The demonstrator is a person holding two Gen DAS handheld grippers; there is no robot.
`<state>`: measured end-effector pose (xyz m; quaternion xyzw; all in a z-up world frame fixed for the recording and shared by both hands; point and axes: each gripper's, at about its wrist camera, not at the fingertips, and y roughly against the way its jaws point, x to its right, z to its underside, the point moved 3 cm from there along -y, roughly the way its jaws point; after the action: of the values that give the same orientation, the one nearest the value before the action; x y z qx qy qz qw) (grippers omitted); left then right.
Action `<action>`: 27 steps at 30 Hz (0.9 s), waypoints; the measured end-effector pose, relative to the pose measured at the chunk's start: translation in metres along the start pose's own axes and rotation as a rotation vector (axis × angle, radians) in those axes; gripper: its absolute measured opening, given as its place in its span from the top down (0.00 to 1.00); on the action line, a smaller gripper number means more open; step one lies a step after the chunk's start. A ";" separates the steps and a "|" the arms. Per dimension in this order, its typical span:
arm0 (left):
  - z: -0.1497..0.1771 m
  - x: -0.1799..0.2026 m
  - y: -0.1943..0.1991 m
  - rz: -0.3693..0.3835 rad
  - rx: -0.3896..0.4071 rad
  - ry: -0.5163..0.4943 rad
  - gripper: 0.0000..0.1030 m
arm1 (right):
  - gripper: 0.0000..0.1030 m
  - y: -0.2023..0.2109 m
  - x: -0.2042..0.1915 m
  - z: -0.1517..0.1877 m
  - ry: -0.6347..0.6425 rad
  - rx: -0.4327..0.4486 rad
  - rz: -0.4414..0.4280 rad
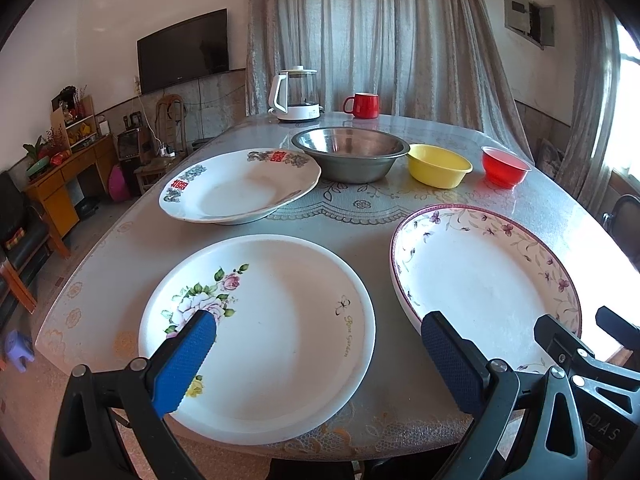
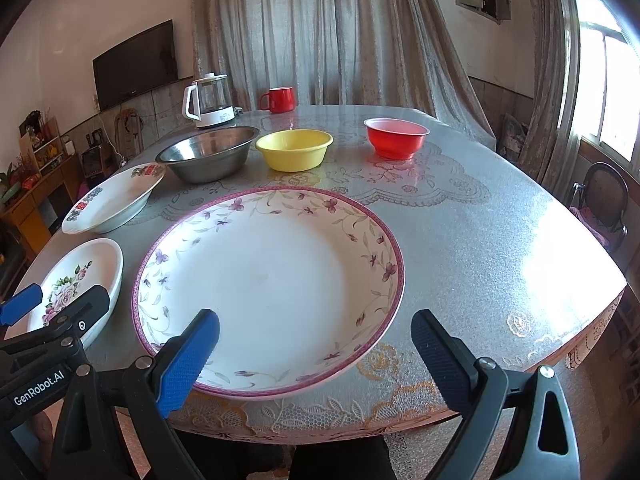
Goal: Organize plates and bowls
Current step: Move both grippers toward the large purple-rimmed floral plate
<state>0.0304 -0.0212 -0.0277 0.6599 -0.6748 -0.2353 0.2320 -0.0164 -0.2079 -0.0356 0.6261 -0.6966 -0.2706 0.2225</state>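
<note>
Plates and bowls all lie apart on bench [image 2: 480, 240]; nothing stacked yet. Left gripper [image 1: 316, 344] and right gripper [image 2: 316, 340] gape wide, empty. Next, probably: grip rose plate [image 1: 280, 320] by its rim.

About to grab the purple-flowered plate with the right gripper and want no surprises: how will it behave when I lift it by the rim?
The purple-flowered plate looks like glazed ceramic, so probably rigid, fairly heavy and breakable. Its glossy rim may slip between the pads of the right gripper. Being wide and shallow, it would likely sag away from a one-edge grip. It overhangs the table edge slightly, which should ease access.
</note>
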 end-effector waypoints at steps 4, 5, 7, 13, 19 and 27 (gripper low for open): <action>0.000 0.001 0.000 0.000 -0.001 -0.006 0.00 | 0.04 0.000 0.002 0.000 -0.004 0.000 -0.006; 0.000 0.002 0.000 0.000 -0.002 -0.007 0.00 | 0.04 0.000 0.002 0.000 -0.006 0.000 -0.008; 0.000 0.003 0.000 -0.001 -0.003 -0.012 0.00 | 0.04 0.000 0.003 0.000 -0.006 0.002 -0.010; 0.000 0.008 0.000 -0.006 -0.002 -0.031 0.00 | 0.04 -0.003 0.011 0.000 -0.028 -0.003 -0.018; -0.001 0.015 -0.002 -0.008 -0.007 -0.052 0.00 | 0.04 -0.005 0.018 0.000 -0.046 -0.003 -0.024; -0.002 0.026 -0.002 -0.003 -0.007 -0.093 0.00 | 0.04 -0.008 0.027 0.000 -0.071 -0.006 -0.041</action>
<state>0.0326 -0.0469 -0.0272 0.6486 -0.6830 -0.2682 0.2023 -0.0134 -0.2349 -0.0417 0.6298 -0.6901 -0.2992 0.1938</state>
